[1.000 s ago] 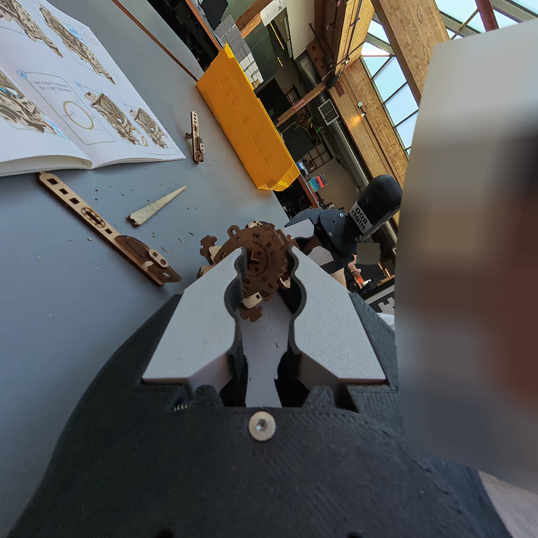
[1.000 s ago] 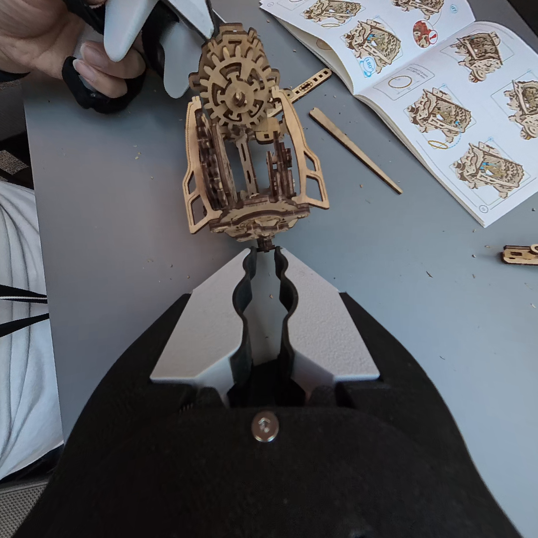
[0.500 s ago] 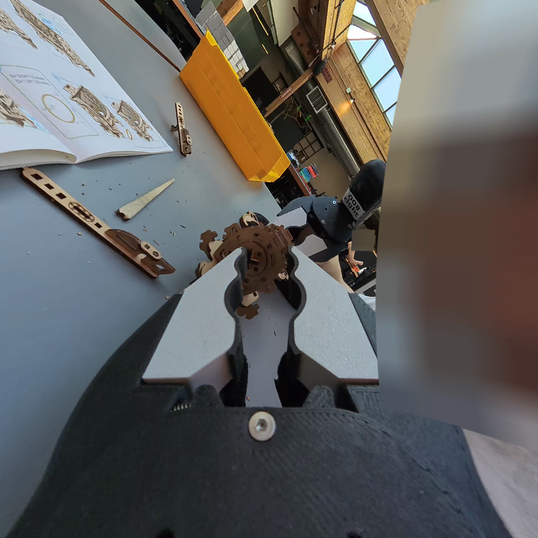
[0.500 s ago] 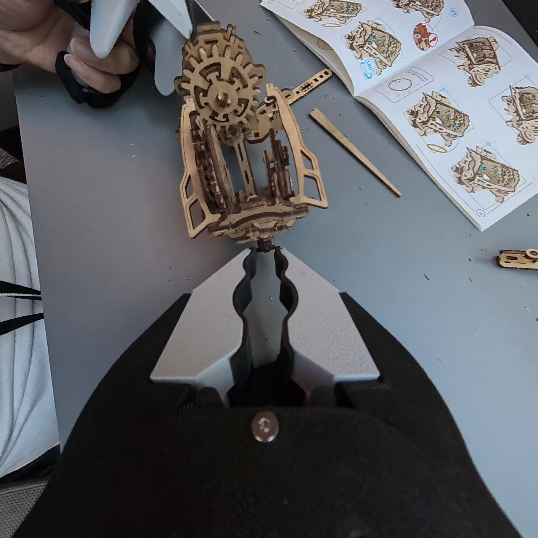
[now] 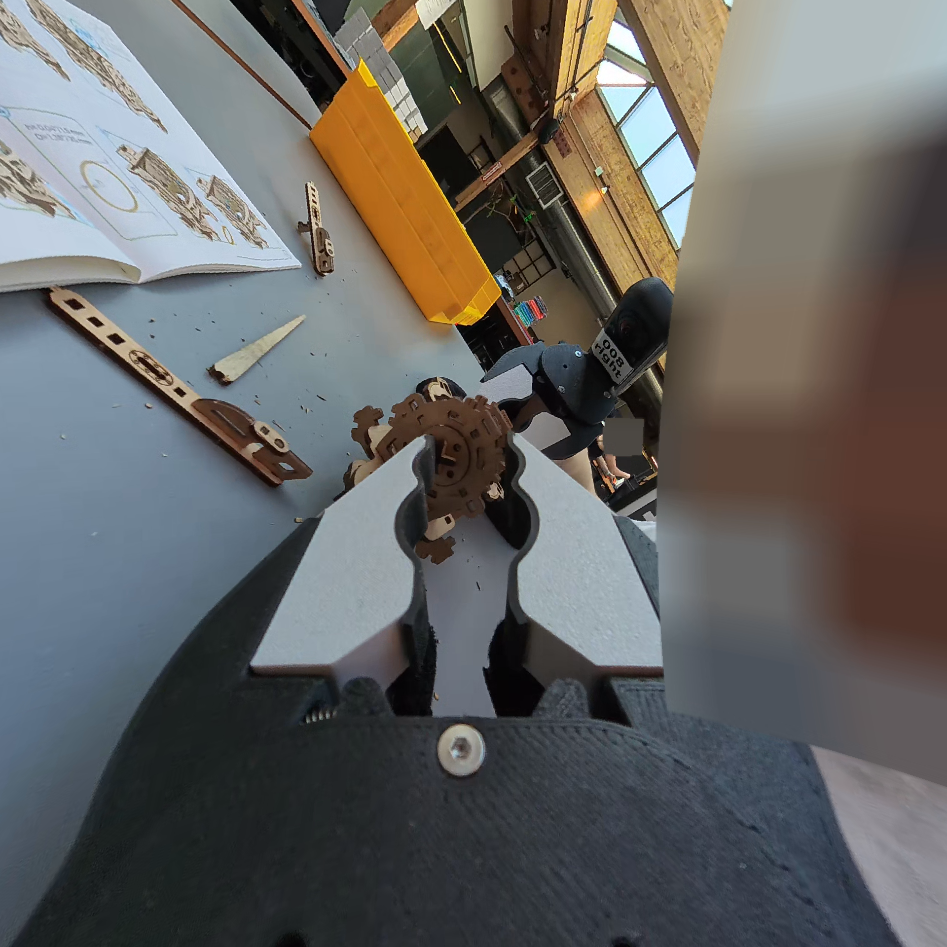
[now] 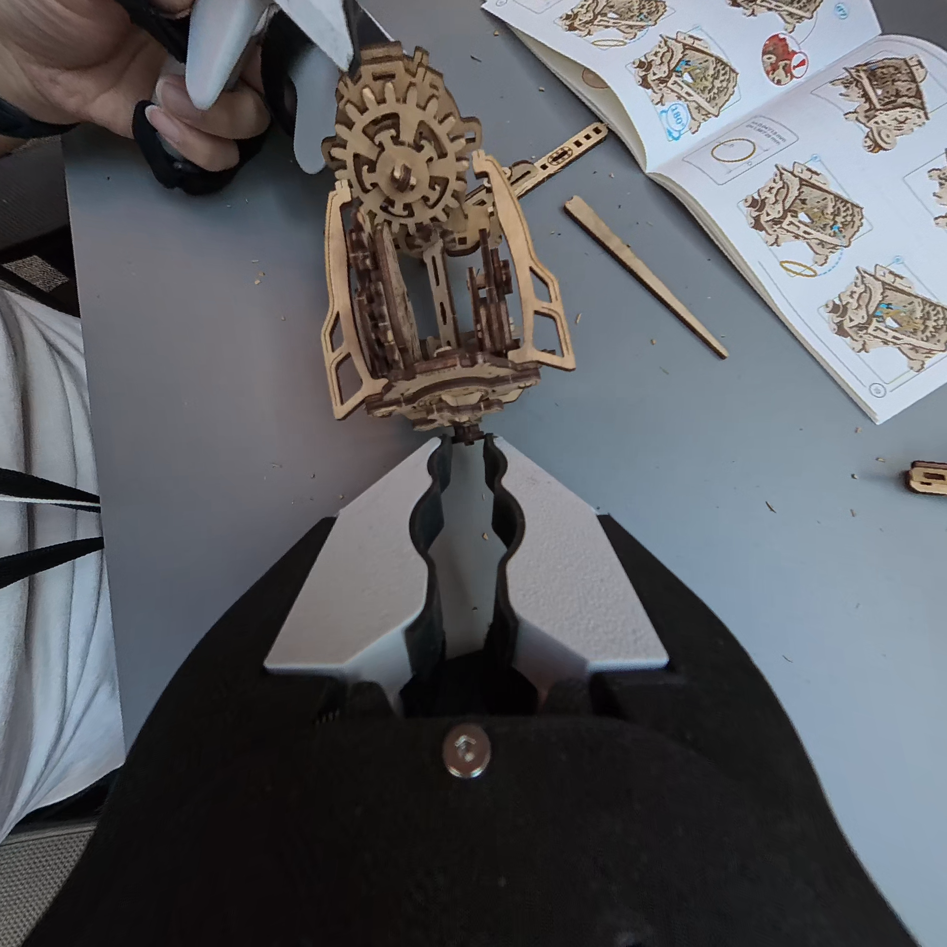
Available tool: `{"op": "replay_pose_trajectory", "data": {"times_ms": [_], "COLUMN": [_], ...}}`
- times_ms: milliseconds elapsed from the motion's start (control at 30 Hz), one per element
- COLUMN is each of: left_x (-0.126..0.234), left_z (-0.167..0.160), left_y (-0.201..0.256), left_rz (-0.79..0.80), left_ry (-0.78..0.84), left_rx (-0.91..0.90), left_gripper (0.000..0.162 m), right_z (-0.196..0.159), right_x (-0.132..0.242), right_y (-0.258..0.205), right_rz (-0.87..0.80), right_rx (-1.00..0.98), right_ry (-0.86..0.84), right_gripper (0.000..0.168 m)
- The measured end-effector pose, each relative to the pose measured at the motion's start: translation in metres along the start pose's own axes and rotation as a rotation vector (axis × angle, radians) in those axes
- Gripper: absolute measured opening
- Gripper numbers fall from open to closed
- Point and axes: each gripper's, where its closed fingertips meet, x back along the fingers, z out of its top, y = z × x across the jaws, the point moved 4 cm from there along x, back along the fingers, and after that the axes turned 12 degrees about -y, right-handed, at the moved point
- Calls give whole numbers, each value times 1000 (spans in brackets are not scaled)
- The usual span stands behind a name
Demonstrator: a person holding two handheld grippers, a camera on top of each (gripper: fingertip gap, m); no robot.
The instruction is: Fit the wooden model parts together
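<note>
A pale wooden gear model [image 6: 435, 317], with a big gear wheel [image 6: 399, 164] on top, hangs above the grey table [image 6: 717, 589]. My right gripper [image 6: 464, 443] is shut on a small peg under the model's base and holds it up. My left gripper [image 5: 469, 443], held by a hand [image 6: 92, 66], stands at the model's upper left. Its jaws are apart, and one dark pad tip [image 6: 353, 59] touches the rear gear's rim. In the left wrist view the dark rear gear [image 5: 456, 461] shows just beyond the parted fingertips.
An open instruction booklet [image 6: 768, 194] lies to the right. A wooden wedge [image 6: 645, 276], a holed wooden strip [image 5: 169, 379] and a small wooden part [image 5: 317, 235] lie loose on the table. A yellow bin [image 5: 405, 205] stands at the far edge. A person's white clothing [image 6: 41, 512] is at the near left edge.
The model rocked slightly to the left and back in my right gripper. My left gripper stayed at the top gear with the same gap.
</note>
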Motion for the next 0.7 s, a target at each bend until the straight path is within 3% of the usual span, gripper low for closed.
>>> {"op": "replay_pose_trajectory", "data": {"times_ms": [33, 700], "left_x": [0, -2], "left_z": [0, -3], "left_y": [0, 1], "left_rz": [-1, -28], "left_ry": [-4, 19], "left_rx": [-2, 40], "left_gripper": [24, 24], "right_z": [0, -2], "right_x": [0, 2], "right_y": [0, -14], "right_rz": [-1, 8], "right_rx": [-4, -77], "right_ry": [0, -55], "right_gripper": [12, 12]}}
